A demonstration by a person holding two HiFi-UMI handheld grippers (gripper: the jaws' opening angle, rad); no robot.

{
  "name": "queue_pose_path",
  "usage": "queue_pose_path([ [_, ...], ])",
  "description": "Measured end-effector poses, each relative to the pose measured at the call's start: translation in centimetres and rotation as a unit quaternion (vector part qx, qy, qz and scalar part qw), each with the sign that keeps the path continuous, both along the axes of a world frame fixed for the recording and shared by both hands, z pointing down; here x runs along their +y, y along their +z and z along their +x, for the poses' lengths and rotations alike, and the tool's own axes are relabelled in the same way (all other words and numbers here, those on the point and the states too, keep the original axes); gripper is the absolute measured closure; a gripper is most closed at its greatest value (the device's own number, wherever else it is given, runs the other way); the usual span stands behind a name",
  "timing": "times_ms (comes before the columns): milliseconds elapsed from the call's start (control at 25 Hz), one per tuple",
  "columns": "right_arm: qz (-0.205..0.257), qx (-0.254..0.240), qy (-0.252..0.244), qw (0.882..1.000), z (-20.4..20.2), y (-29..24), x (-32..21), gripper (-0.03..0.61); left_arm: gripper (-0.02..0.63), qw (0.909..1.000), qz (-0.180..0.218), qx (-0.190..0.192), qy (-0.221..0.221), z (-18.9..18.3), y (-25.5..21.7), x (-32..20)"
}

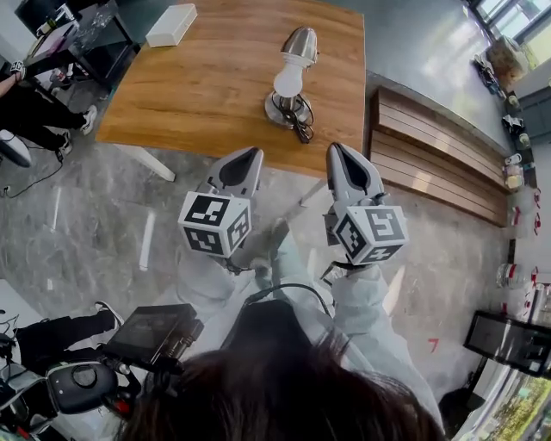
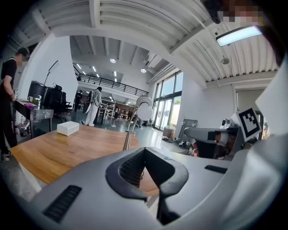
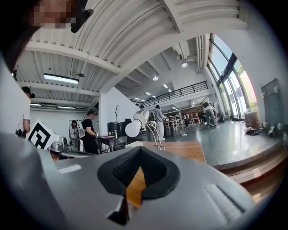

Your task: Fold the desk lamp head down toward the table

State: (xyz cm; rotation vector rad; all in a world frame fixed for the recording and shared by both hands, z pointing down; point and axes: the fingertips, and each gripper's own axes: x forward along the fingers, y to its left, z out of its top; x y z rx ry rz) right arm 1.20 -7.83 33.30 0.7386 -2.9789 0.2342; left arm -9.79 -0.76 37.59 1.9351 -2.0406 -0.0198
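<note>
1. The left grey two-jaw gripper (image 1: 249, 155) and the right grey two-jaw gripper (image 1: 337, 149) are held side by side in front of the person's body, with the forearms in pale sleeves (image 1: 370, 310) below them.
2. Both grippers are pointed roughly level toward the brown wooden table (image 1: 207, 86), with their tips at about its near edge.
3. The black-and-white marker cubes (image 1: 215, 224) are seen at the rear of each gripper, close to the body.
4. The left gripper's (image 2: 144, 151) jaws are closed together, and nothing is held between them.
5. The right gripper's (image 3: 140, 151) jaws are likewise pressed together and empty.
6. The silver desk lamp with a white round bulb (image 1: 290, 76) is stood on its round base near the table's near-right part, ahead of and between the two grippers, touched by neither.
7. The lamp head is seen raised on its thin stem in both gripper views (image 2: 144, 110) (image 3: 134, 127).
8. A white rectangular box (image 1: 172, 24) is lain at the table's far edge, well apart from the lamp.
</note>
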Motion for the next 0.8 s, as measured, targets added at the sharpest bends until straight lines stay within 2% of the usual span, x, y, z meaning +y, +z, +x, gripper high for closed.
queue_pose_path([
  [120,-0.004,0.007,-0.006,1.0,-2.2,1.0,-3.7,0.577,0.611,0.9999,-0.01,0.011,0.001,-2.5,1.8,-3.9],
  [360,-0.035,0.006,-0.033,0.999,-6.8,2.0,-11.8,0.577,0.611,0.9989,-0.03,0.015,0.033,-7.0,3.2,-12.7],
  [600,-0.063,0.022,-0.055,0.996,-10.7,3.4,-16.5,0.577,0.611,0.9979,-0.028,0.043,0.039,-11.0,3.5,-17.8],
  [800,-0.098,0.044,-0.045,0.993,-12.1,7.2,-18.6,0.577,0.611,0.9887,-0.042,0.098,0.105,-12.9,3.5,-20.3],
])
